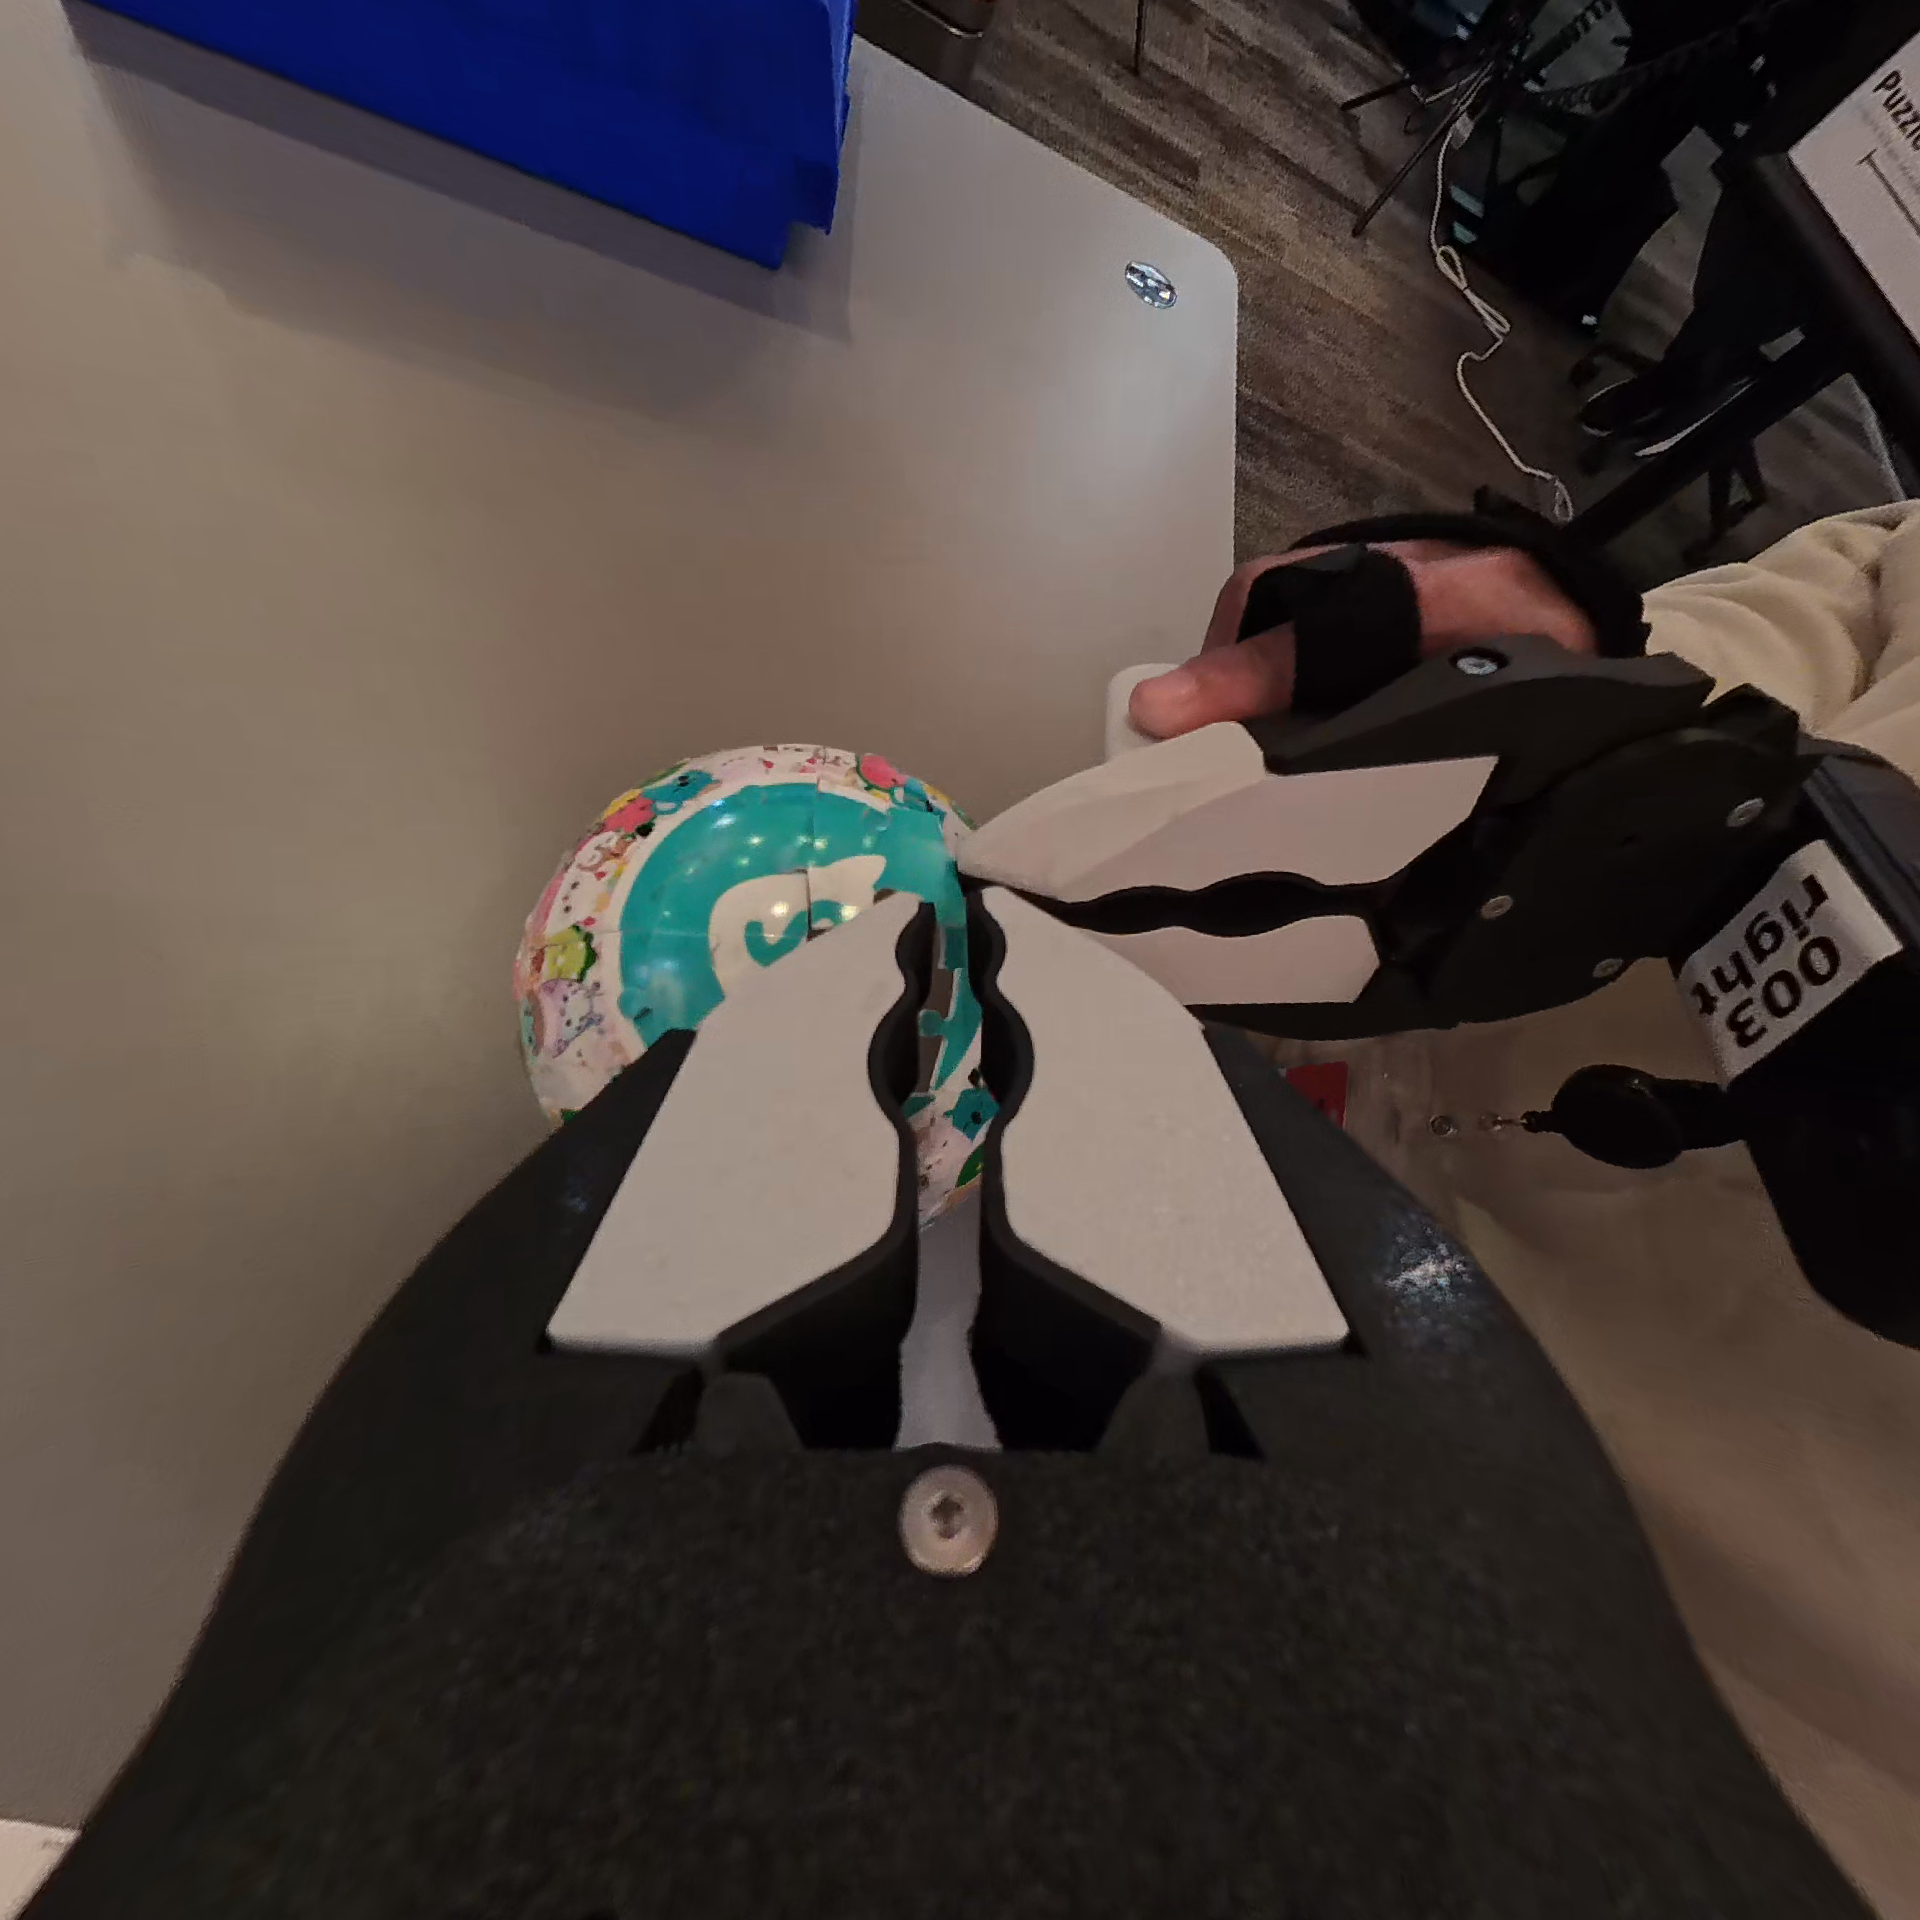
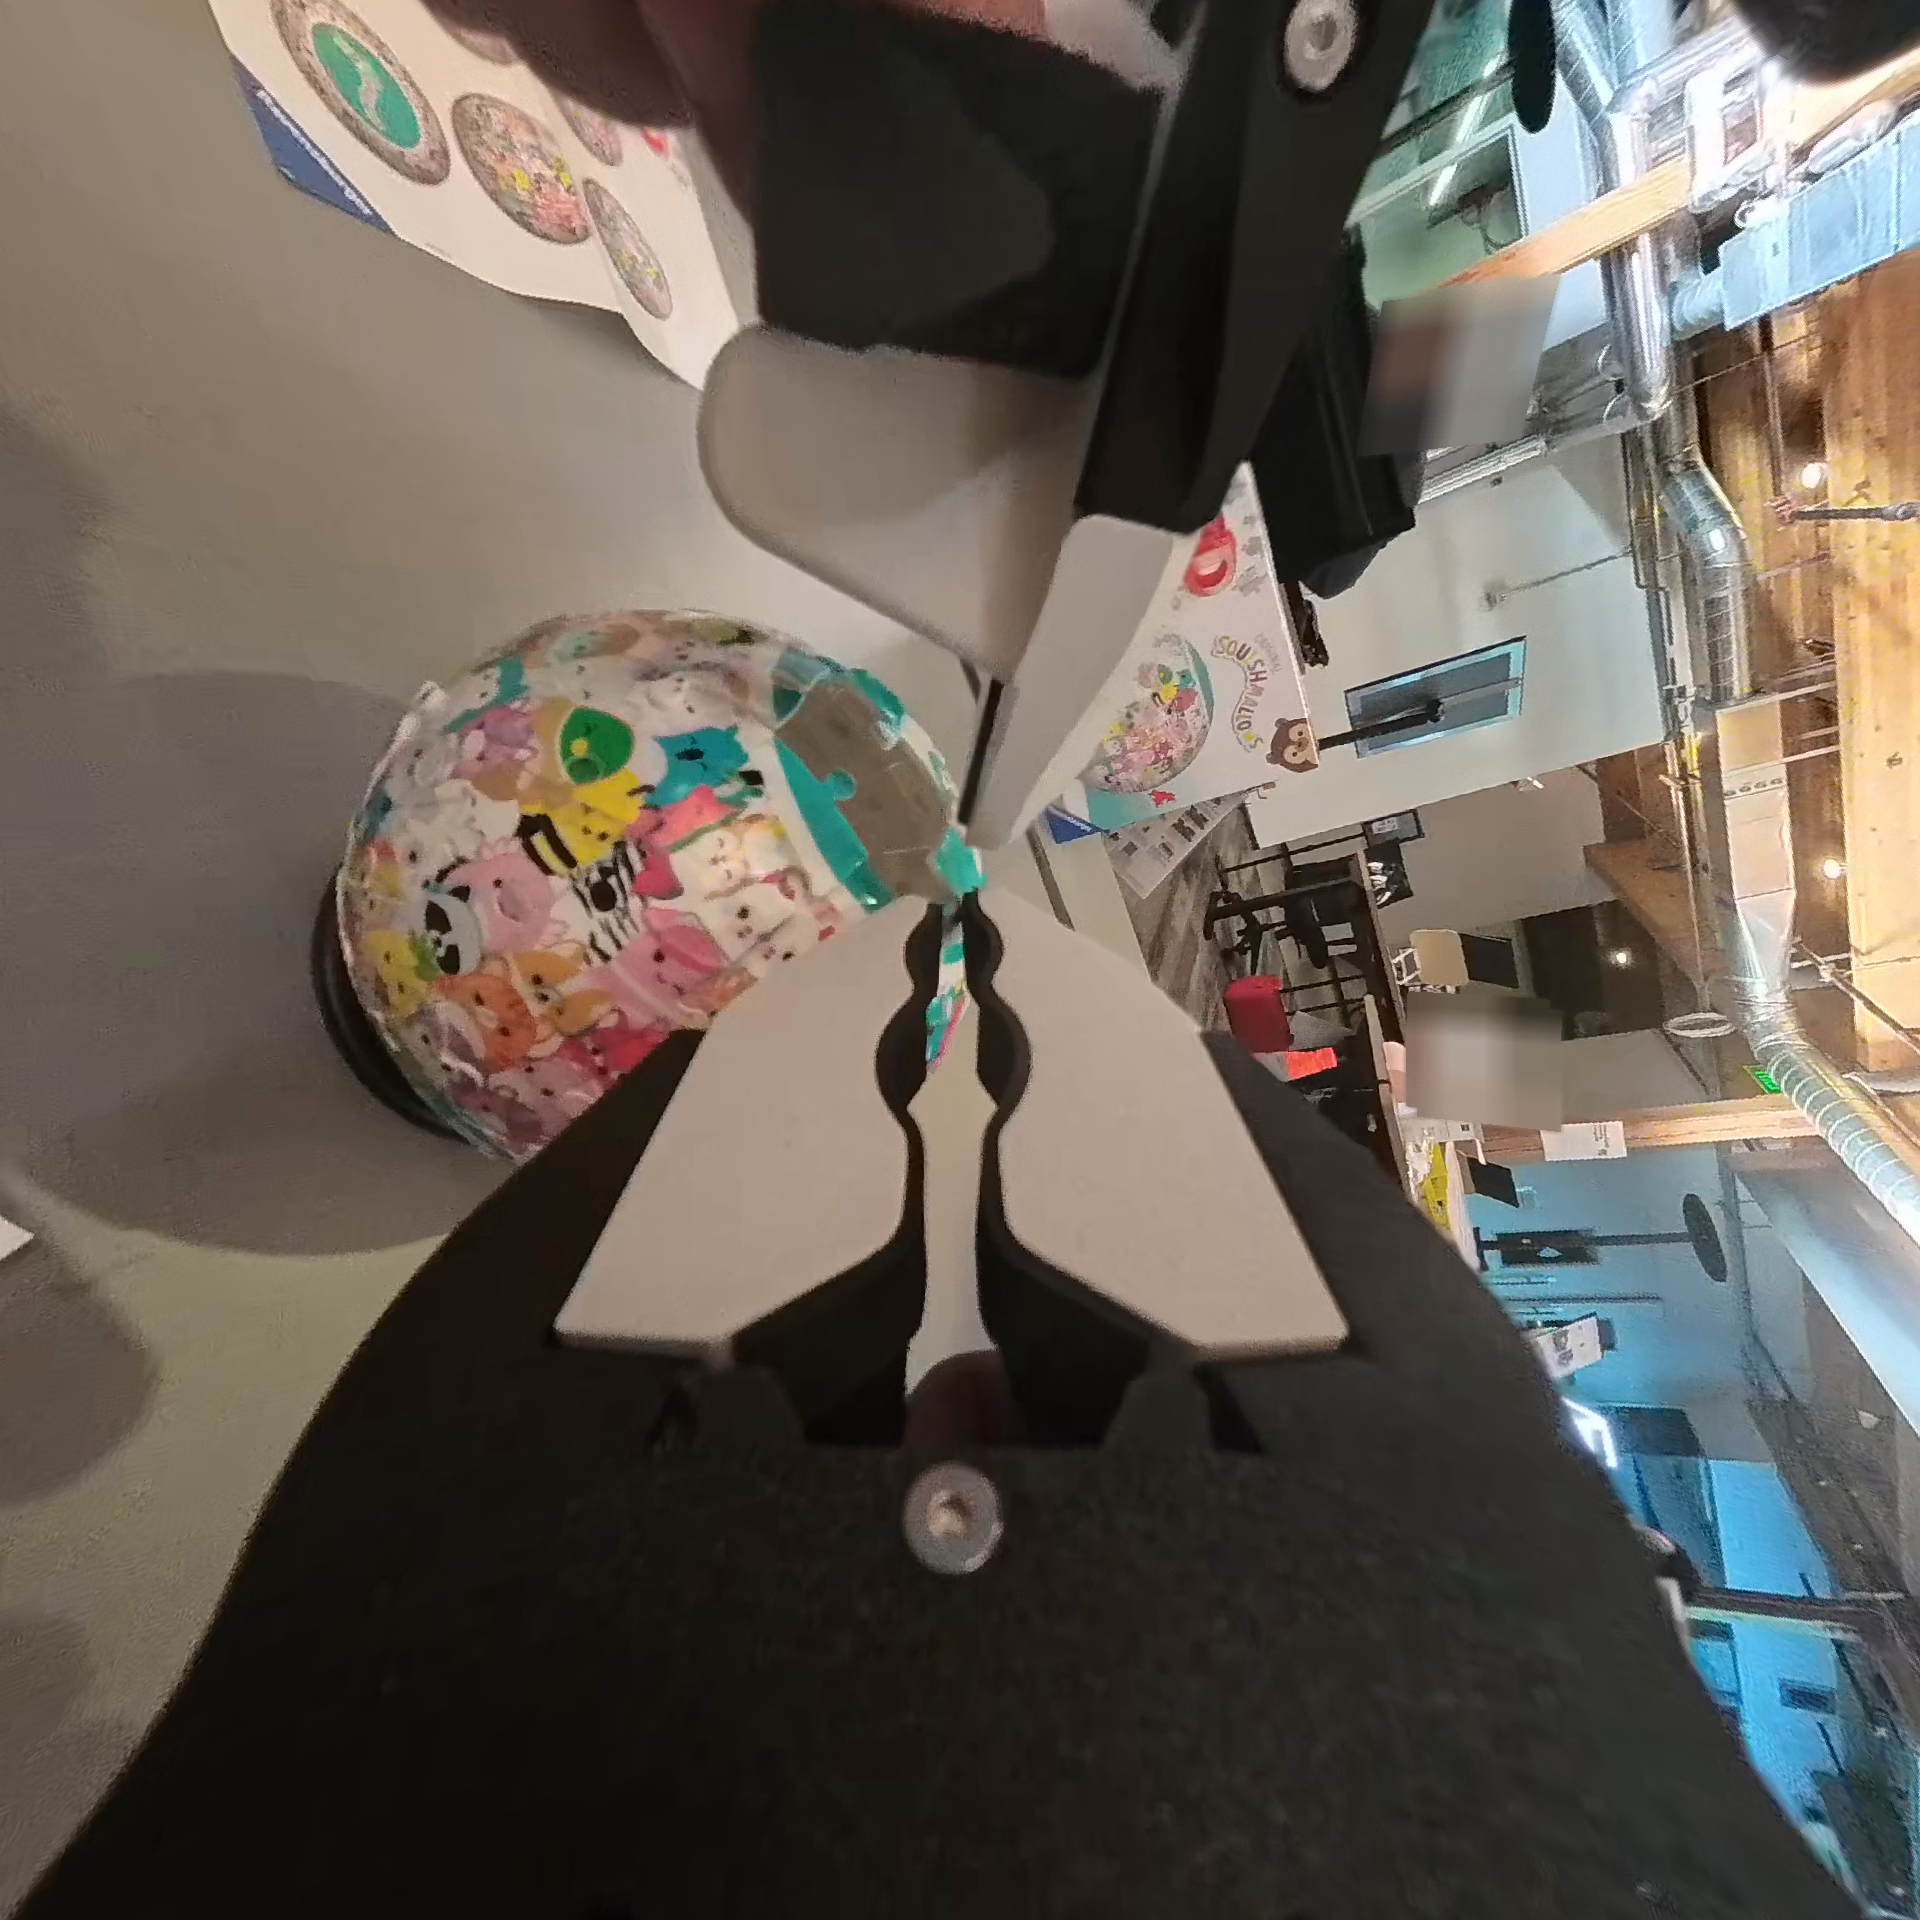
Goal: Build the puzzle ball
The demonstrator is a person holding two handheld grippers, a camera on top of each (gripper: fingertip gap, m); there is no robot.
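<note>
The puzzle ball, covered in colourful cartoon animals with a teal band, sits on a black ring stand on the pale table. A hole in its shell shows the grey inside. My right gripper is shut on a small teal puzzle piece at the hole's edge. My left gripper comes in from above, jaws together, its tips touching that piece. I cannot tell whether it grips the piece. In the left wrist view the ball lies just beyond my left gripper, and my right gripper meets it from the right.
A blue bin stands at the far side of the table. A printed instruction sheet and the puzzle box lie beyond the ball. The table's corner and edge are close on the right. A person's hand holds the right gripper. The grippers are tip to tip, or close to it.
</note>
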